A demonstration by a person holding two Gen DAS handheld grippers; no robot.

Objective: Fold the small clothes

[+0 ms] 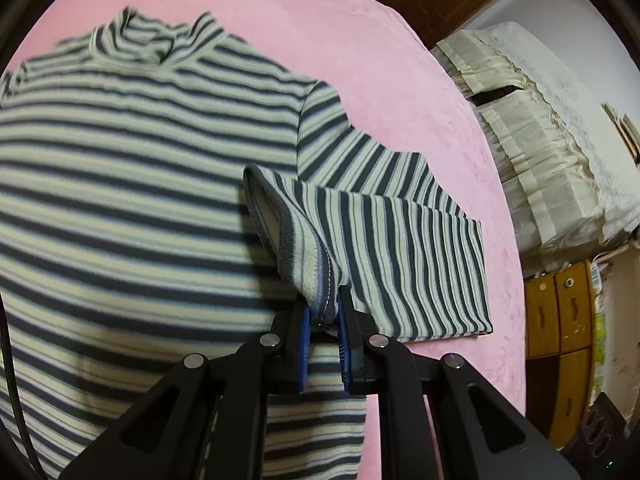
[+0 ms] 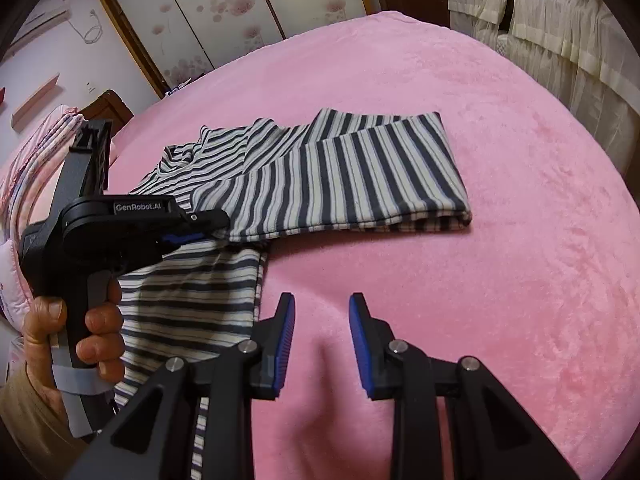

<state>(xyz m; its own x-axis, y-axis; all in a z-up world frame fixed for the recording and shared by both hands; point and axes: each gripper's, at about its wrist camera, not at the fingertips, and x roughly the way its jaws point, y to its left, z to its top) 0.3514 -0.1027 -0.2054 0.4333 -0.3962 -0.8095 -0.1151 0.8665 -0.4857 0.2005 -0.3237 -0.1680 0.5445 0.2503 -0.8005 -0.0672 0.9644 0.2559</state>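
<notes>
Open pink blanket [image 2: 500,240] is lying bare ahead of and to the right of the right gripper [image 2: 322,312], whose spread jaws are hovering over it with nothing between them. To its left the striped shirt [image 2: 320,176] is covering the blanket, its folded sleeve [image 2: 380,168] reaching across the middle, and the left gripper [image 2: 192,232] with the hand [image 2: 72,332] on its grip is blocking that side. A cream-draped bed [image 1: 552,140] is bordering the blanket's far right edge.
</notes>
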